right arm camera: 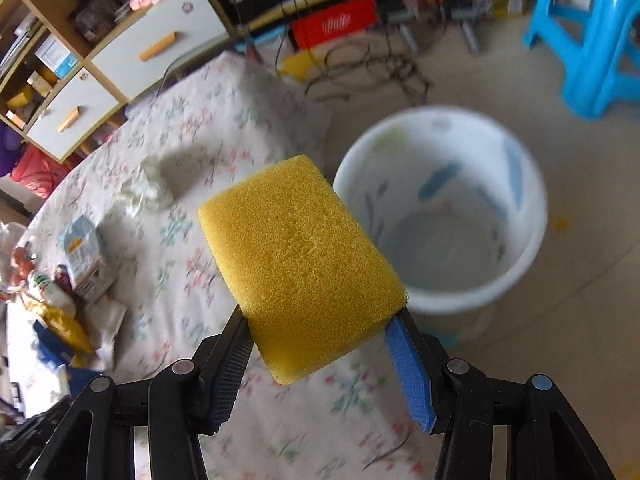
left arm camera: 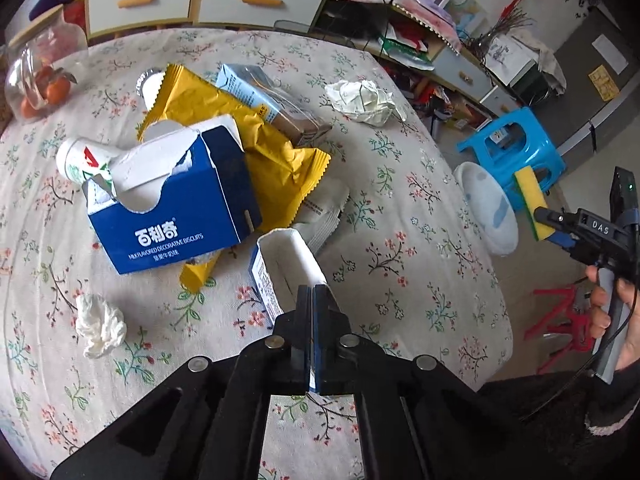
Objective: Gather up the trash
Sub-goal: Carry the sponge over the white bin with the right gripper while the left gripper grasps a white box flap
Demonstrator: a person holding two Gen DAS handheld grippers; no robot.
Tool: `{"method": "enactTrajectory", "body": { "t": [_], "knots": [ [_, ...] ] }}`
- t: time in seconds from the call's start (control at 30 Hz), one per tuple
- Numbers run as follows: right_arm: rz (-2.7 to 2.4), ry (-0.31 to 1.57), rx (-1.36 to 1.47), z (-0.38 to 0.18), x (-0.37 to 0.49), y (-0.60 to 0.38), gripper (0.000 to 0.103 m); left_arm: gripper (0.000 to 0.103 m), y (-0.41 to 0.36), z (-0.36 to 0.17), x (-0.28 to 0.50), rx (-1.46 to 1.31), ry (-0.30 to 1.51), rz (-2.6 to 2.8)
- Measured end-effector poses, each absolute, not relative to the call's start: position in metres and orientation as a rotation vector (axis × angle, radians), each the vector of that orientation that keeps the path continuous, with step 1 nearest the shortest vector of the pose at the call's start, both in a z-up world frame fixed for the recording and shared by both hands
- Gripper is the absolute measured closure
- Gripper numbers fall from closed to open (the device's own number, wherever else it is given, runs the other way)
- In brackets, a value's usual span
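Note:
My right gripper (right arm camera: 320, 316) is shut on a yellow sponge (right arm camera: 298, 268) and holds it above the table edge, beside the white trash bin (right arm camera: 524, 248) on the floor. The left wrist view shows that gripper (left arm camera: 540, 220) with the sponge (left arm camera: 530, 196) off the table's right side, near the bin (left arm camera: 486, 216). My left gripper (left arm camera: 312, 292) is shut and empty, its tips touching a small white-and-blue carton (left arm camera: 286, 268). Trash lies on the floral table (left arm camera: 400, 208): a torn blue biscuit box (left arm camera: 180, 216), a yellow wrapper (left arm camera: 240, 136), a white bottle (left arm camera: 80, 160), crumpled tissues (left arm camera: 100, 326) (left arm camera: 362, 100).
A glass jar with oranges (left arm camera: 38, 76) stands at the table's far left. A light blue carton (left arm camera: 256, 92) and a white pouch (left arm camera: 328, 208) lie in the pile. A blue plastic stool (left arm camera: 516, 148) stands behind the bin. Cabinets with drawers (left arm camera: 200, 0) line the far wall.

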State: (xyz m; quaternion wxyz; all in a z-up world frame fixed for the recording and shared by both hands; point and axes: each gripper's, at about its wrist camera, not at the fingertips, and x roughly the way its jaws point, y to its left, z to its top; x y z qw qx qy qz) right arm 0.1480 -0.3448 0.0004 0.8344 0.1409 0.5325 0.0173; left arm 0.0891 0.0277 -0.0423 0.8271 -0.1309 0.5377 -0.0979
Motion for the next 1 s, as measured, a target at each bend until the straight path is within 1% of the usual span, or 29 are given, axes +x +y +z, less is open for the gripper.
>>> {"method": "enactTrajectory", "body": {
  "t": [0.13,0.27,0.37,0.4,0.43,0.73,0.77,0.83,0.87,0.9,1.0],
  "knots": [
    [0.041,1.153,0.374,-0.006,0.153,-0.362,0.044,0.103,0.023,-0.041,0.09,-0.26,1.138,-0.214],
    [0.03,1.143,0.403,-0.004,0.151,-0.375,0.044,0.103,0.026,-0.04,0.09,-0.299,1.17,-0.228],
    [0.035,1.143,0.411,-0.004,0.149,-0.378,0.044,0.101,0.024,-0.034,0.089,-0.263,1.154,-0.186],
    [0.037,1.144,0.414,-0.004,0.149,-0.379,0.044,0.096,0.024,-0.032,0.088,-0.247,1.15,-0.17],
    [0.038,1.146,0.419,-0.004,0.148,-0.38,0.044,0.088,0.023,-0.032,0.088,-0.239,1.15,-0.157],
    [0.035,1.163,0.417,-0.009,0.15,-0.373,0.044,0.087,0.026,-0.028,0.088,-0.262,1.165,-0.097],
    [0.033,1.163,0.417,-0.009,0.15,-0.373,0.044,0.083,0.025,-0.025,0.087,-0.249,1.155,-0.095],
    [0.032,1.163,0.42,-0.01,0.15,-0.374,0.044,0.043,0.025,-0.018,0.083,-0.238,1.128,-0.084],
    [0.032,1.163,0.421,-0.01,0.15,-0.375,0.044,0.037,0.025,-0.015,0.081,-0.234,1.108,-0.075],
    [0.032,1.164,0.422,-0.01,0.15,-0.375,0.044,0.034,0.024,-0.012,0.08,-0.223,1.092,-0.069],
    [0.033,1.164,0.417,-0.01,0.15,-0.375,0.044,0.034,0.02,-0.014,0.081,-0.189,1.119,-0.062]
  ]
}}
